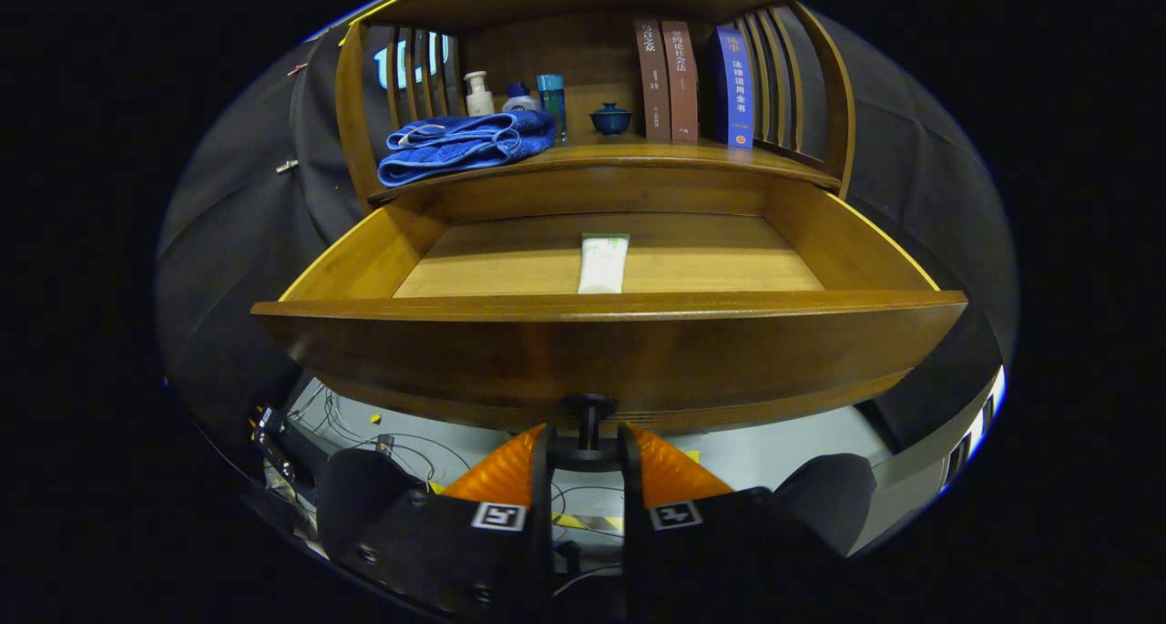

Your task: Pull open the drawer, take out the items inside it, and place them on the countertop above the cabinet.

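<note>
- The gripper [588,448] is pinching the small dark round drawer knob [588,412], fingers apparently pressing both sides.
- The wooden drawer [601,351] is sitting open; the white plastic tube [603,262] is lying inside, beyond the fingers.

Booth interior: dark cloth walls, pale floor, wooden cabinet with shelf.

Black cloth wall [246,241] drapes behind and to both sides of the wooden cabinet [820,86], which has slatted ends. On its shelf: folded blue towel [465,146] at left, bottles [480,94], a small blue lidded cup [610,118], upright books [679,79] at right. Grey floor [802,446] below carries loose cables [346,419] and yellow tape marks.
</note>
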`<state>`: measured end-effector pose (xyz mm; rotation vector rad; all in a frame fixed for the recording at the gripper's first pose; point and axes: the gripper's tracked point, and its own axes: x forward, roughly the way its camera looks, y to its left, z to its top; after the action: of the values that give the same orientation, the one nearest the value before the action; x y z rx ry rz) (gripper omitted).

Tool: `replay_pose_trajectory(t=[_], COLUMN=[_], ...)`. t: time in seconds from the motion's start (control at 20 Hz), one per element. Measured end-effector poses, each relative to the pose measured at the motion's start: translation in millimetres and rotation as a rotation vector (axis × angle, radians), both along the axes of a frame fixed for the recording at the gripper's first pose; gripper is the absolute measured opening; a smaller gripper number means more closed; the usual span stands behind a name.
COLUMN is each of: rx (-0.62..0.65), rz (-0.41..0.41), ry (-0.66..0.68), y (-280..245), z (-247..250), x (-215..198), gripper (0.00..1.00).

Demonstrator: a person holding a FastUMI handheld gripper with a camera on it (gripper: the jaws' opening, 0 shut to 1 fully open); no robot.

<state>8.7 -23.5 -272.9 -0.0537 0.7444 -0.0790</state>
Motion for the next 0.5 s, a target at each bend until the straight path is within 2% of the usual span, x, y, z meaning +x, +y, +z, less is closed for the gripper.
replay_pose_trajectory(t=[0.1, 0.3, 0.5], rx=[0.007, 0.014, 0.030], rz=[-0.003, -0.017, -0.003], ry=[-0.013, -0.079, -0.161], y=[2, 7, 12], z=[7, 48, 103], x=[-6, -15, 18], gripper=[0.48, 1.00, 0.97])
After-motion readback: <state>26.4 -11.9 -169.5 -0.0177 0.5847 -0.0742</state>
